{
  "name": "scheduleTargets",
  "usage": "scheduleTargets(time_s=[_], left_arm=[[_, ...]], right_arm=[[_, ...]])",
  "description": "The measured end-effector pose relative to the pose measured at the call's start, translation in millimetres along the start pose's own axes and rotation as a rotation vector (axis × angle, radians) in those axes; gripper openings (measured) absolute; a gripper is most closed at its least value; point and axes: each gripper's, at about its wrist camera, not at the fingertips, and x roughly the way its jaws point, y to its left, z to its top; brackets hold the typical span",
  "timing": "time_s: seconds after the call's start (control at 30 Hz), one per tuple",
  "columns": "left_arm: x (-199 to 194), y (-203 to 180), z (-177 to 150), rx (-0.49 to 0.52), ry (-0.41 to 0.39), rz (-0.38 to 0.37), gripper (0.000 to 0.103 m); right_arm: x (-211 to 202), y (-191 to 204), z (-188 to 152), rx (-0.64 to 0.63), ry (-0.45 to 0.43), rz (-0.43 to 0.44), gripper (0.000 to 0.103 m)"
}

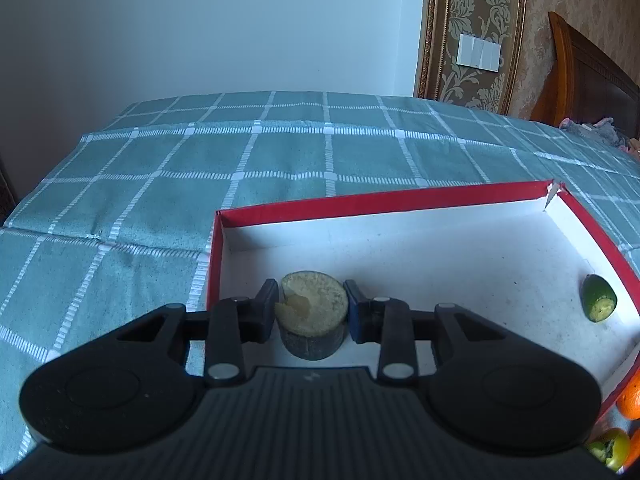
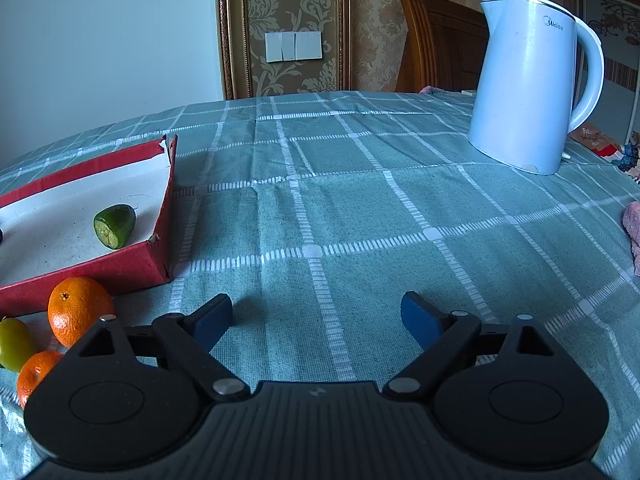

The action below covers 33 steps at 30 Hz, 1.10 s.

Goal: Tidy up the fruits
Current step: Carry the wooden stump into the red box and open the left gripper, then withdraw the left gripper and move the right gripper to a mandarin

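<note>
My left gripper (image 1: 312, 309) is shut on a dark green fruit chunk (image 1: 316, 300) with a pale yellow cut face, just inside the near left corner of the red box (image 1: 360, 202). Its pads touch both sides of the chunk. Whether the chunk rests on the white floor I cannot tell. A cut green fruit piece (image 1: 599, 298) (image 2: 115, 226) lies at the box's right side. My right gripper (image 2: 318, 316) stands open and empty over the tablecloth, right of the box. Two oranges (image 2: 78, 310) (image 2: 34, 372) and a yellow-green fruit (image 2: 14, 342) lie outside the box's near wall.
A pale blue electric kettle (image 2: 528, 80) stands at the back right of the green checked tablecloth (image 2: 360, 200). A pink cloth (image 2: 634, 228) lies at the right edge. A wooden chair back (image 2: 436, 36) rises behind the table.
</note>
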Motion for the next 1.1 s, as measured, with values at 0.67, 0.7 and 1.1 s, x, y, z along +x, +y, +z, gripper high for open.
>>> scheduleTargets(time_s=[0.67,0.7,1.1], left_arm=[[-150,0,-67,0.036,-0.174,-0.071,0.086],[-155,-1,-77,0.035,-0.170,-0.077,0.087],[-152,-10,-142,0.047,-0.035,-0.117,0.088]], right_arm=[[1,2,0,-0.002,0.004,0.006,0.095],[1,2,0,-0.002,0.004,0.006,0.095],[-6,-3,-4,0.015,-0.008,0.067,0.095]])
